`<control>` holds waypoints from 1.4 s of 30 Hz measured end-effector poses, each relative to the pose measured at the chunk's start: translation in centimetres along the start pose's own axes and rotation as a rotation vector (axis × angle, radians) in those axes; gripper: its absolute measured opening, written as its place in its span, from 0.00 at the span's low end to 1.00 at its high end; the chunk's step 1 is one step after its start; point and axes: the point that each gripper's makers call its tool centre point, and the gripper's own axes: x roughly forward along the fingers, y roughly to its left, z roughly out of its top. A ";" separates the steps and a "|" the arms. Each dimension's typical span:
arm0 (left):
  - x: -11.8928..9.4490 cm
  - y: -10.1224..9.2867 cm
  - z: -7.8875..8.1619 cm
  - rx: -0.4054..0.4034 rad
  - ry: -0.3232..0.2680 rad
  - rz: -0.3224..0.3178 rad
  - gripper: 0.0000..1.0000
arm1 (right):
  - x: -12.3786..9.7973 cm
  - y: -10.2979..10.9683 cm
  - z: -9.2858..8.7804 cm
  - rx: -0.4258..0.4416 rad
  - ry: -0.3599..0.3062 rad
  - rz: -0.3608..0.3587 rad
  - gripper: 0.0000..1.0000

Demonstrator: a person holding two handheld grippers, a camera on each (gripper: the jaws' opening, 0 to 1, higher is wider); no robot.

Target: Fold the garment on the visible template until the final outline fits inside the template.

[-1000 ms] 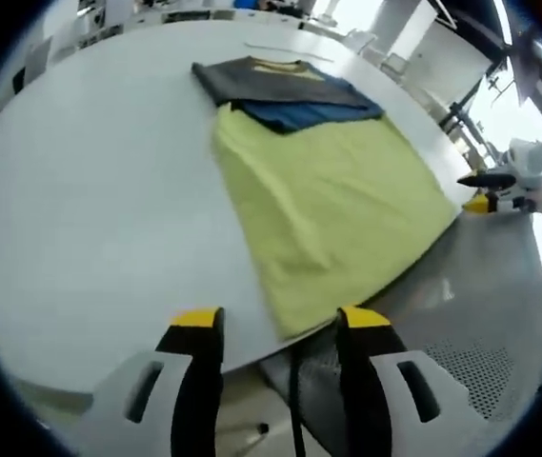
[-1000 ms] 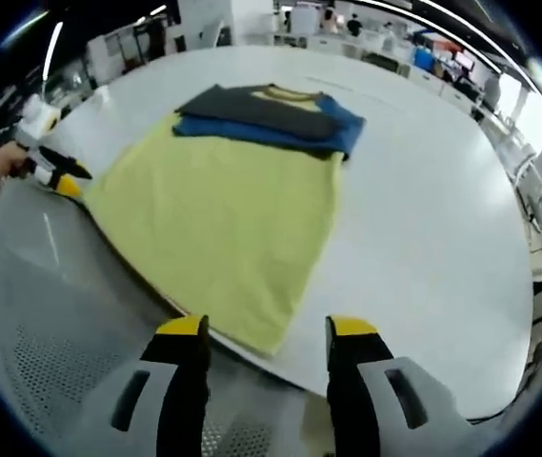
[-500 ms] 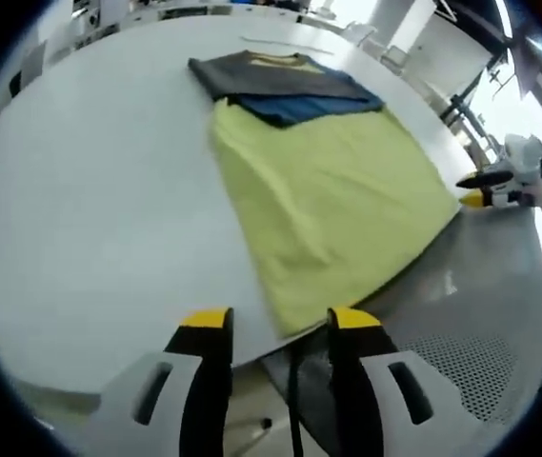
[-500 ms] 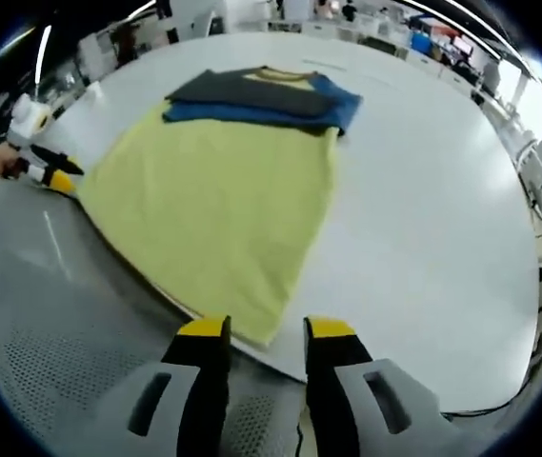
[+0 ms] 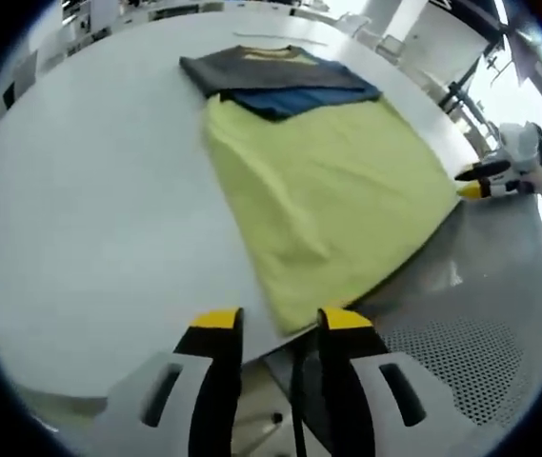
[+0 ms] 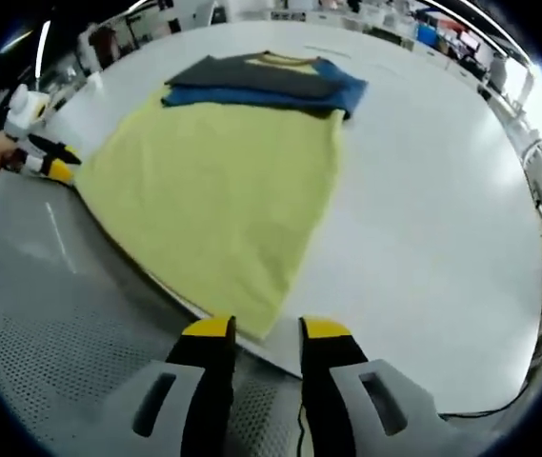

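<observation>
A garment lies flat on a table, reaching from the near edge toward the middle. At its far end, folded sleeves lie across it. In the left gripper view the left gripper sits just before the garment's near corner at the table edge, bare table to its left and a chair below the edge to its right. The right gripper is at the garment's other near corner, far right.

In the right gripper view the right gripper stands just before the garment's near corner, bare table to its right, the chair to its left. The left gripper is at the far left corner.
</observation>
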 end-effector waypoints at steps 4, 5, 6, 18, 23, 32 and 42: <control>0.0 0.0 0.0 0.002 0.007 -0.001 0.28 | 0.2 0.0 -0.1 -0.003 0.007 0.004 0.26; 0.0 0.0 0.0 0.004 0.009 -0.001 0.27 | 0.2 0.0 -0.2 -0.006 0.011 0.006 0.25; 0.0 0.0 0.0 0.006 0.012 -0.001 0.26 | 0.3 0.0 -0.3 -0.008 0.016 0.008 0.24; 0.2 -0.1 -0.2 0.028 0.034 0.012 0.20 | 0.5 -0.3 -0.4 -0.016 0.026 -0.007 0.18; 0.4 -0.1 -0.1 0.051 0.051 0.022 0.17 | 0.6 0.1 -0.4 -0.044 0.040 -0.001 0.14; 0.7 -0.1 0.1 0.082 0.078 0.042 0.08 | 0.7 0.3 -0.4 -0.048 0.057 0.000 0.12; 1.0 -0.1 0.2 0.159 0.136 0.062 0.05 | 0.8 1.0 -0.4 -0.058 0.098 0.020 0.04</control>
